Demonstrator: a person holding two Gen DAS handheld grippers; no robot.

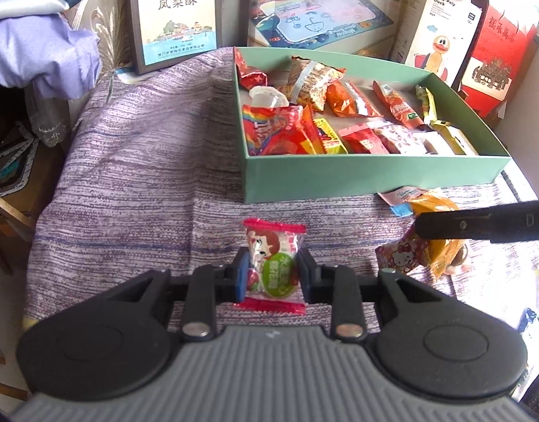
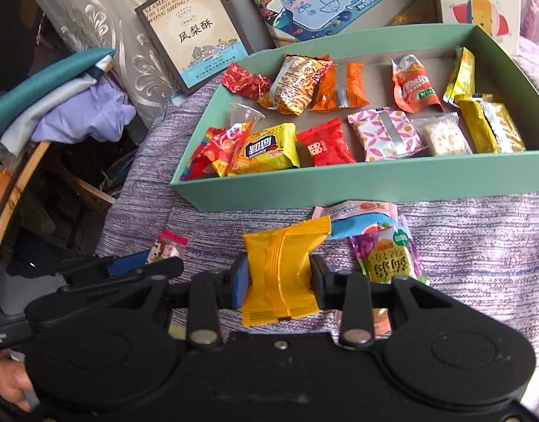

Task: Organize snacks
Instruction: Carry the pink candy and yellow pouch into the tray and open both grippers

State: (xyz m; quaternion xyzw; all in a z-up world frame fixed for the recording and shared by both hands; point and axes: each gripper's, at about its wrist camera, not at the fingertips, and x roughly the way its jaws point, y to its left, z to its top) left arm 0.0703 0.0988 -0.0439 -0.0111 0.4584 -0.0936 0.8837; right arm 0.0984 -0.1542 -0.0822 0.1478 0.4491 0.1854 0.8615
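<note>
Two snacks were held at once, one in each gripper. The left gripper [image 1: 272, 274] was clamped on a small pink-edged candy packet [image 1: 273, 263], its pads pressed against the packet's two sides so that the packet's long axis ran away from the gripper, toward the green box [image 1: 368, 176]. The right gripper [image 2: 279, 281] was clamped likewise on a yellow snack pack [image 2: 281, 274], pinched at its waist, with its long axis also pointed toward the box.

From both grippers the box lay straight ahead, further back on the purple striped cloth [image 1: 146, 176], with its near wall facing them and its open top already filled with two rows of packets. In the left wrist view the box stood ahead and to the right; in the right wrist view it stood almost directly ahead, so the right gripper was judged the nearer. A purple grape jelly pack [image 2: 389, 256] and a pink-and-blue sachet [image 2: 357, 218] were left on the cloth between the right gripper and the box wall, just beside the yellow pack.
</note>
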